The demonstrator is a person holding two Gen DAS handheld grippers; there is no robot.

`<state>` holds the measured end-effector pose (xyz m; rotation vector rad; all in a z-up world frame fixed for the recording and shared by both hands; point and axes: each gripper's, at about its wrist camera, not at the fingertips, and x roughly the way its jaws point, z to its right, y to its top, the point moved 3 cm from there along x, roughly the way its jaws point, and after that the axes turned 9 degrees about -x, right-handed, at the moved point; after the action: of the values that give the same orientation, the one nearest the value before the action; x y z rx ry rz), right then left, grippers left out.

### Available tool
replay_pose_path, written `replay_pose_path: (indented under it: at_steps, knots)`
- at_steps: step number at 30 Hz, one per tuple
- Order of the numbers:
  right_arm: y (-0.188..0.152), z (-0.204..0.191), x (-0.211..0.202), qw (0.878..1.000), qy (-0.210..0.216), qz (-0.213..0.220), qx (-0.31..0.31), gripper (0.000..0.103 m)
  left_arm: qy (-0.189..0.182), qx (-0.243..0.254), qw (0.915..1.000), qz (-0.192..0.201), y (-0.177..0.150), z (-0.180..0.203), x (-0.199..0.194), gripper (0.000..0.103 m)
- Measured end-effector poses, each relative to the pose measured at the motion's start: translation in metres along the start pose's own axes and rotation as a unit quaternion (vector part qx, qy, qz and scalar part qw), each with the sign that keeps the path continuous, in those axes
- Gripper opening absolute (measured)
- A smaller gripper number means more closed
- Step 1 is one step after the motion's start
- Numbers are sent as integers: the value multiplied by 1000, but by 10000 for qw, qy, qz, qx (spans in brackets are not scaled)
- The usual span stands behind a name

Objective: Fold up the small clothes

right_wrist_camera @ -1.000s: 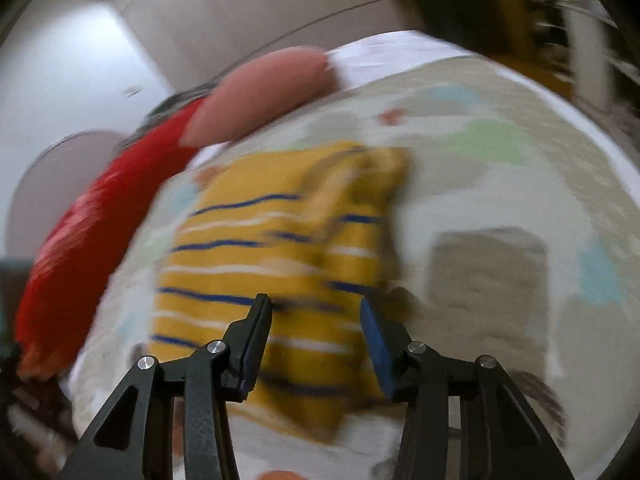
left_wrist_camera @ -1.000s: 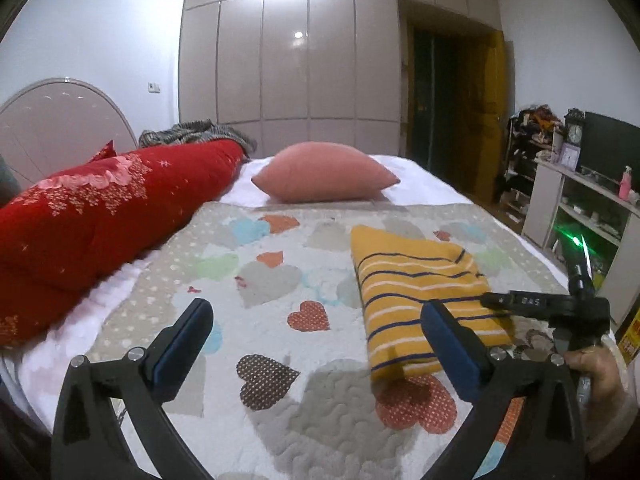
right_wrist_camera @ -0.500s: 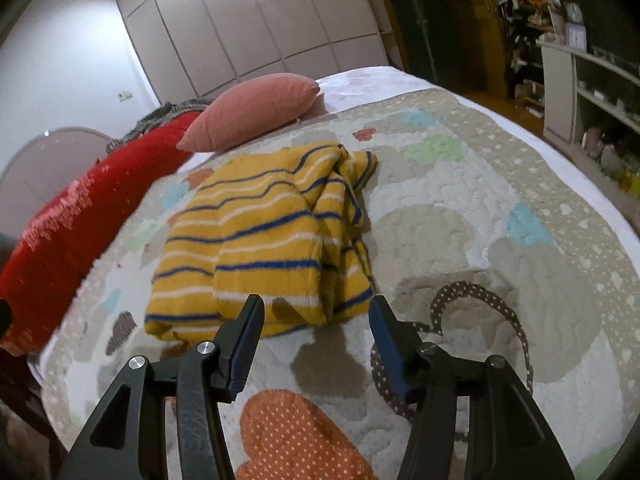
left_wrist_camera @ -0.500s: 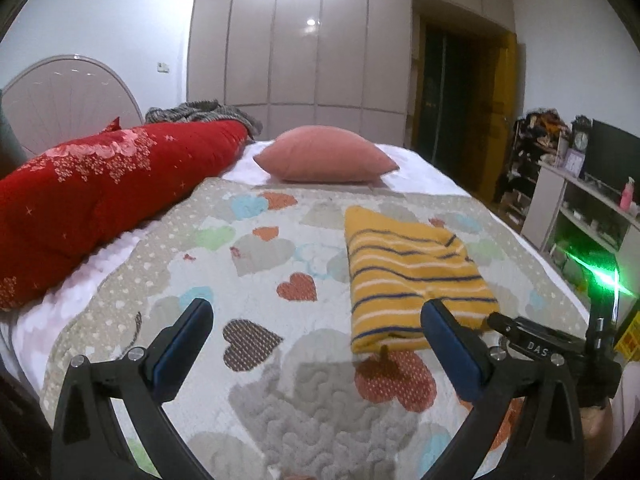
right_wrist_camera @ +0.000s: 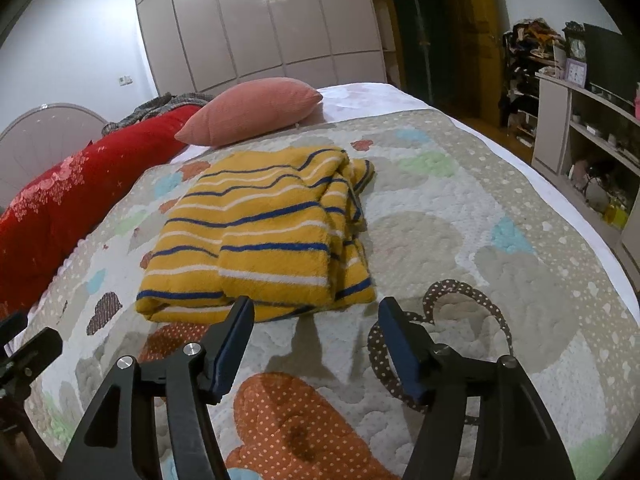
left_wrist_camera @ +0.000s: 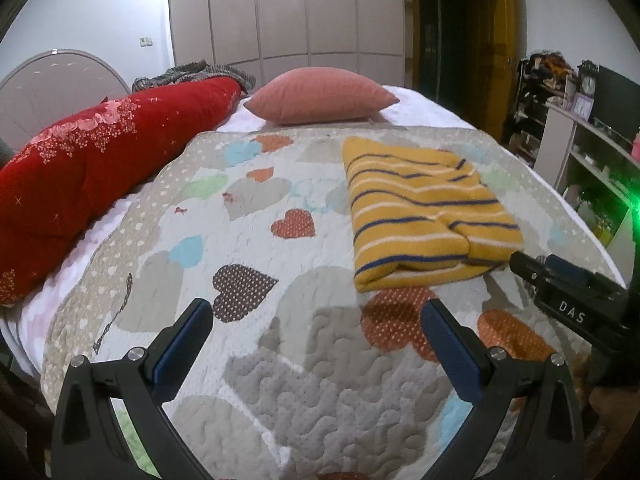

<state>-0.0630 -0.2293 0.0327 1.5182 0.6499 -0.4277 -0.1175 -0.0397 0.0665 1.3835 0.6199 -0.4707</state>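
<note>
Folded yellow knit garment with blue-white stripes (right_wrist_camera: 256,236) lay on heart-patterned quilt (right_wrist_camera: 460,240). Left tongs (left_wrist_camera: 316,340) wide, empty. Right tongs (right_wrist_camera: 316,328) opening, nothing between, apparently just short of garment.

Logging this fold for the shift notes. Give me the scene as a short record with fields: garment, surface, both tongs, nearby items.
garment: yellow knitted top with blue and white stripes, folded, lying flat
surface: quilted bedspread with heart patches
left tongs: open, empty, over the bedspread, short of the top
right tongs: jaws opening, nothing between them, just short of the top's near edge
nearby: pink cushion behind the top; red floral bolster along the bed's side
</note>
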Motion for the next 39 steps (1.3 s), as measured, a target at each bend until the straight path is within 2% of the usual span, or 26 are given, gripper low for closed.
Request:
replay_pose_path:
  at_steps: [13, 39]
  knots:
    - [-7, -18, 7, 9997, 75, -164, -176, 72, 191, -35, 9993, -329, -10, -12, 13, 103]
    - [-10, -19, 13, 9994, 90, -266, -211, 75, 127, -2, 9984, -556, -15, -9, 22, 103]
